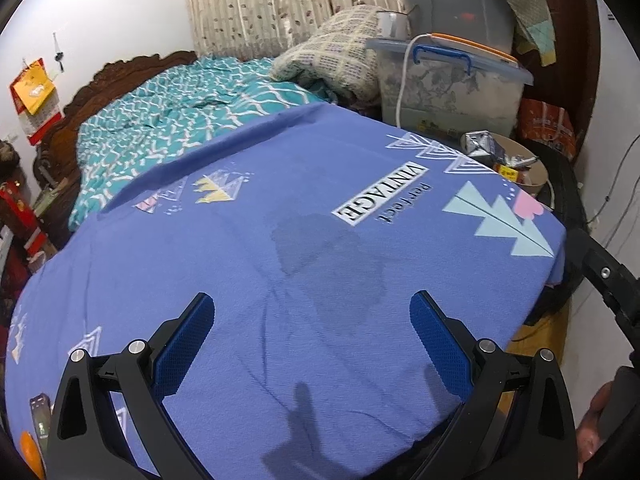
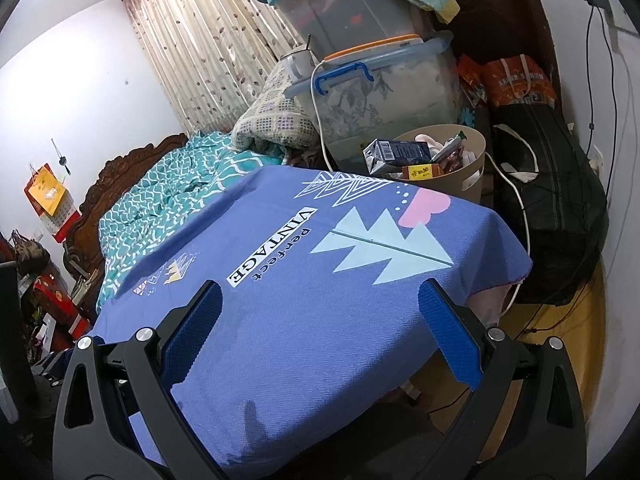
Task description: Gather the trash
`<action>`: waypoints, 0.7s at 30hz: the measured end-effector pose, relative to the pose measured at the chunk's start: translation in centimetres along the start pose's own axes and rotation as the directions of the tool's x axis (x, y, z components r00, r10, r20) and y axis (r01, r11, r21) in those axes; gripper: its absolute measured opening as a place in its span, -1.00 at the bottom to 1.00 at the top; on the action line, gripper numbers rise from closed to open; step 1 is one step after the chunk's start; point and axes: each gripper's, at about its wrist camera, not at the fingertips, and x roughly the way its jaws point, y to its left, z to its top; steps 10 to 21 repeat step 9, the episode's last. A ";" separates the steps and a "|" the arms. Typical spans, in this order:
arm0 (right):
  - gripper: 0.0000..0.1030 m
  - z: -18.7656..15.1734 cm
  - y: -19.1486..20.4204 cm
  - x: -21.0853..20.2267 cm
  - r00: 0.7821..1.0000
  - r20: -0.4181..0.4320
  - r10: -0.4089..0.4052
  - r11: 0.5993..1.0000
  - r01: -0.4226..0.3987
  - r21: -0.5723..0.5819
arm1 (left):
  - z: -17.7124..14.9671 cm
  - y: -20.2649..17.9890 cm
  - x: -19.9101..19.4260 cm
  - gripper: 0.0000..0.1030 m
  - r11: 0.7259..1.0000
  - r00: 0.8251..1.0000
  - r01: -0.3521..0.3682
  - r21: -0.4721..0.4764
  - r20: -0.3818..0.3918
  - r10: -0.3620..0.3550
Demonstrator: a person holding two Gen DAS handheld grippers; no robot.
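Both hand-held grippers are held spread, nothing between the blue pads: left hand-held gripper (image 1: 312,336), right hand-held gripper (image 2: 320,324). Below them a bench covered in purple-blue printed cloth (image 2: 304,320) is seen (top bare). Beyond its far right corner a round beige waste bin (image 2: 460,176) is stood, filled with a crushed dark carton (image 2: 396,154) and wrappers. Behind it, stacked clear plastic storage boxes (image 2: 384,92).
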 end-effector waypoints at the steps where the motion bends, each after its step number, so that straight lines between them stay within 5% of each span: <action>1: 0.89 0.0 0.0 0.0 1.000 0.000 0.001 1.000 -0.001 0.002 | 0.1 -0.2 0.1 0.83 1.000 1.000 -0.001 0.002 0.001 0.001; 21: 0.93 0.3 -0.5 0.1 1.000 -0.007 0.002 1.000 -0.002 0.019 | 0.4 -0.1 0.4 0.83 1.000 1.000 -0.002 -0.017 -0.020 0.002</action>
